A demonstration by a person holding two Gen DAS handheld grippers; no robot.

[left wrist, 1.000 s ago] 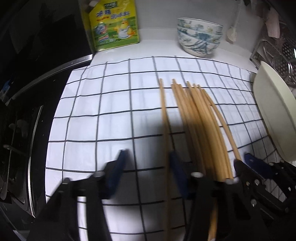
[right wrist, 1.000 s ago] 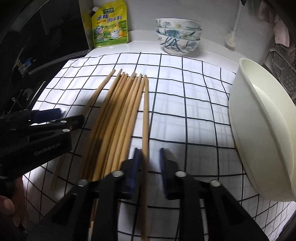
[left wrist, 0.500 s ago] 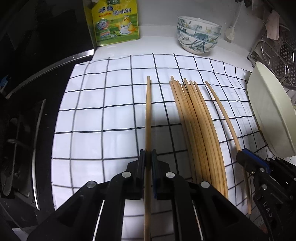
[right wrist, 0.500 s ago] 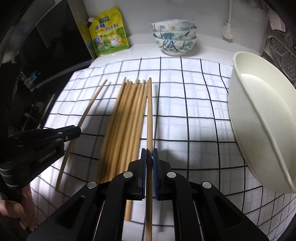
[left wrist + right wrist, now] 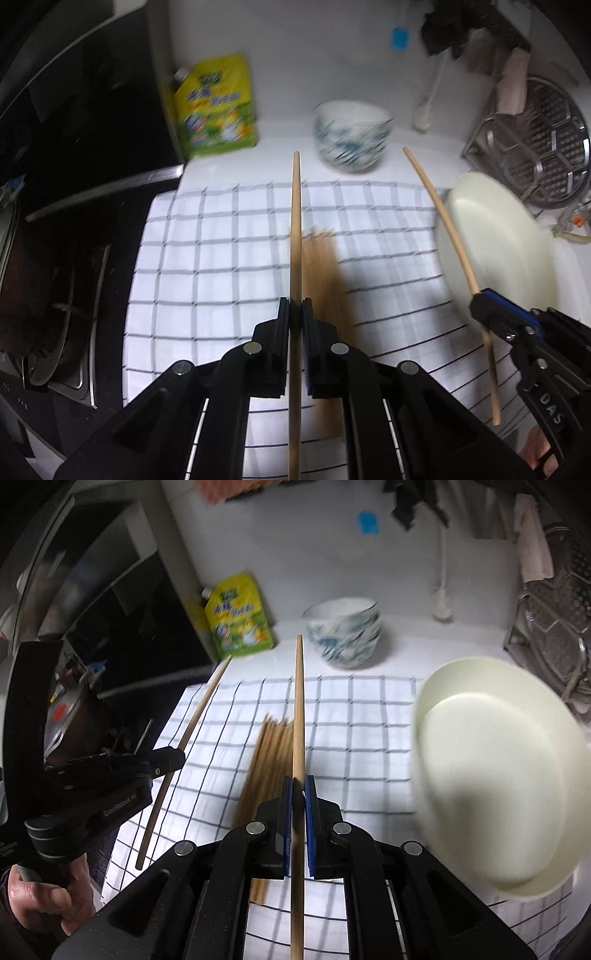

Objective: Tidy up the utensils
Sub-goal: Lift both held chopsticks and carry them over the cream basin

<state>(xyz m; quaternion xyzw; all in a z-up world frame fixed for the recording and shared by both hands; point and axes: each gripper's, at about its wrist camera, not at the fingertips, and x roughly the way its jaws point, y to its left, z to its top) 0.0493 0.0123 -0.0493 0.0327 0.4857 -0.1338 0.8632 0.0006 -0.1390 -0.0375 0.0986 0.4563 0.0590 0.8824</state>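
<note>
Blue-padded jaws of the left gripper [image 5: 295,314] are clamped on one wooden chopstick [image 5: 295,236], held clear above the checked cloth [image 5: 221,258]. The right gripper [image 5: 298,794] is clamped the same way on a second chopstick [image 5: 298,709], also off the cloth. Between and below them the remaining chopsticks [image 5: 269,760] lie bundled on the cloth, blurred. A cream bowl [image 5: 495,775] sits at the cloth's right edge. Behind, against the wall, stand stacked patterned bowls [image 5: 351,140] and a yellow pouch [image 5: 216,107].
</note>
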